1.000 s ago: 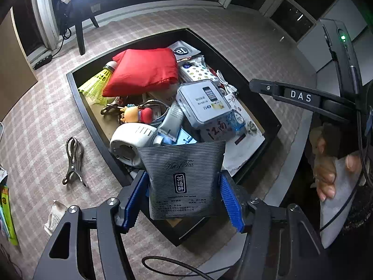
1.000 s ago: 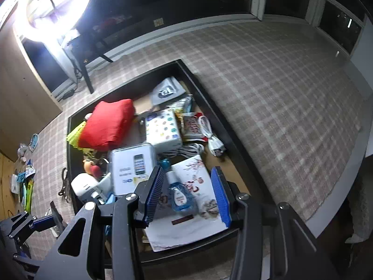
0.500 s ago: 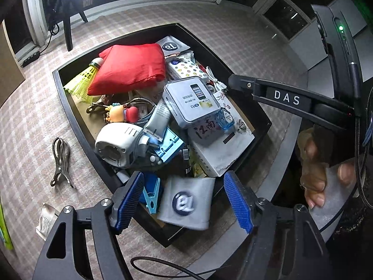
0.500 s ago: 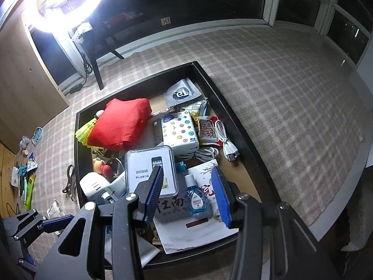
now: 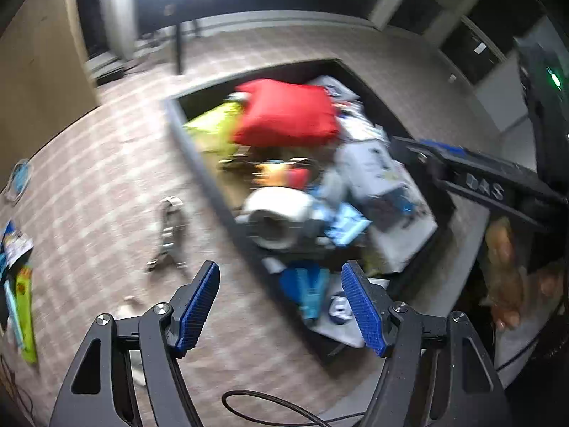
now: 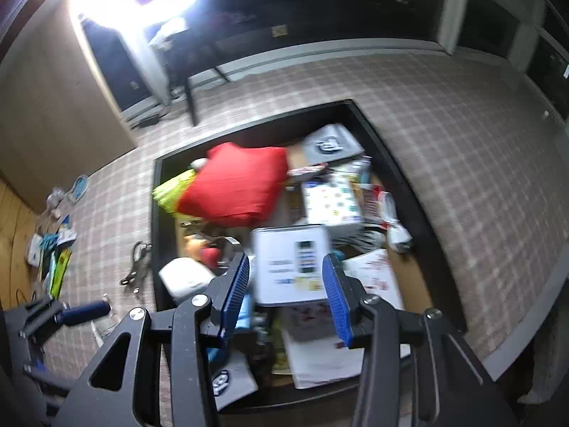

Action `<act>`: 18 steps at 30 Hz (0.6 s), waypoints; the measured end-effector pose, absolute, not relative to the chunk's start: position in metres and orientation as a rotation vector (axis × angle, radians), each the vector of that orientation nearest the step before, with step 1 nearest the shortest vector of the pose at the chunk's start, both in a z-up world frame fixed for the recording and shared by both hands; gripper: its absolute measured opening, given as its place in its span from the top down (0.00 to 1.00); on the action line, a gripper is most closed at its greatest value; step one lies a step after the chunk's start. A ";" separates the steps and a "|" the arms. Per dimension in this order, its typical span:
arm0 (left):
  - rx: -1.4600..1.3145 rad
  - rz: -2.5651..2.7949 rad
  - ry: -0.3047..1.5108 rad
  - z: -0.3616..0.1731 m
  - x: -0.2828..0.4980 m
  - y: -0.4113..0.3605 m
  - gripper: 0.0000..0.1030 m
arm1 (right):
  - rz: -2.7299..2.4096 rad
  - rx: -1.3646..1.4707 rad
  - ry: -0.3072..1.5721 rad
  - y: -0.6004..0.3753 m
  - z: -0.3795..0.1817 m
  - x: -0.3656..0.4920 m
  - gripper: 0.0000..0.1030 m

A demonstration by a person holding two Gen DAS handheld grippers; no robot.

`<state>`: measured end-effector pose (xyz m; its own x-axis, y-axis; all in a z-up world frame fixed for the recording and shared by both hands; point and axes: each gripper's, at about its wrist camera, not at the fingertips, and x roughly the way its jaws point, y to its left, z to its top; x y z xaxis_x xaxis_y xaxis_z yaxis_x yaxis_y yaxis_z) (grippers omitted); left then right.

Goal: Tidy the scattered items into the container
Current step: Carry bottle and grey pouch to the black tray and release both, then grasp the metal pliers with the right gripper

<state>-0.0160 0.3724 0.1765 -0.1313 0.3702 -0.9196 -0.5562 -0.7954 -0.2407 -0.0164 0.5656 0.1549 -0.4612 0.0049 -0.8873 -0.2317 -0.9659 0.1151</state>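
My right gripper (image 6: 286, 291) hangs over the tray (image 6: 394, 163), blue pads apart, nothing gripped. Below them sits a white tin (image 6: 291, 263); beyond it a red pouch (image 6: 234, 185) tops the pile. On the checked cloth left of the tray lies a metal clip (image 6: 137, 263). The left gripper (image 6: 67, 315) shows at lower left.

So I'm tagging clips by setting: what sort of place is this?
Probably a room in a home, at night: plaid carpet on the floor, dark windows along the far wall, and household odds and ends piled in a shallow black tray.
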 end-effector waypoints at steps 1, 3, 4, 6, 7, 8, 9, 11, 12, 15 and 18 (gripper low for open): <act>-1.548 1.992 0.198 0.176 -0.021 0.363 0.33 | 2.566 -1.556 0.316 0.557 0.155 -0.020 0.59; -1.569 2.038 0.169 0.173 -0.031 0.341 0.33 | 2.595 -1.570 0.290 0.540 0.155 -0.026 0.59; -1.580 2.059 0.157 0.172 -0.036 0.331 0.33 | 2.607 -1.576 0.283 0.533 0.155 -0.028 0.59; -1.602 2.111 0.133 0.169 -0.047 0.306 0.33 | 2.634 -1.594 0.266 0.518 0.154 -0.033 0.59; -1.611 2.133 0.123 0.167 -0.051 0.295 0.33 | 2.649 -1.603 0.253 0.508 0.154 -0.037 0.59; -1.625 2.155 0.108 0.165 -0.056 0.283 0.33 | 2.660 -1.610 0.241 0.501 0.154 -0.040 0.59; -1.643 2.178 0.085 0.163 -0.062 0.268 0.33 | 2.672 -1.617 0.228 0.491 0.154 -0.043 0.59; -1.664 2.222 0.054 0.159 -0.071 0.246 0.33 | 2.698 -1.637 0.208 0.473 0.153 -0.048 0.59; -1.672 2.257 0.051 0.158 -0.075 0.232 0.33 | 2.710 -1.652 0.198 0.464 0.152 -0.052 0.59; -1.712 2.314 0.017 0.151 -0.086 0.195 0.33 | 2.734 -1.701 0.175 0.437 0.146 -0.060 0.59; -1.749 2.358 -0.021 0.144 -0.093 0.160 0.33 | 2.755 -1.750 0.149 0.410 0.137 -0.065 0.59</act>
<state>-0.0935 0.1598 0.1441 -0.2768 0.1719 -0.9454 -0.1554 -0.9789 -0.1325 -0.0653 0.4103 0.1373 -0.4207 -0.1545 -0.8940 0.0573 -0.9879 0.1438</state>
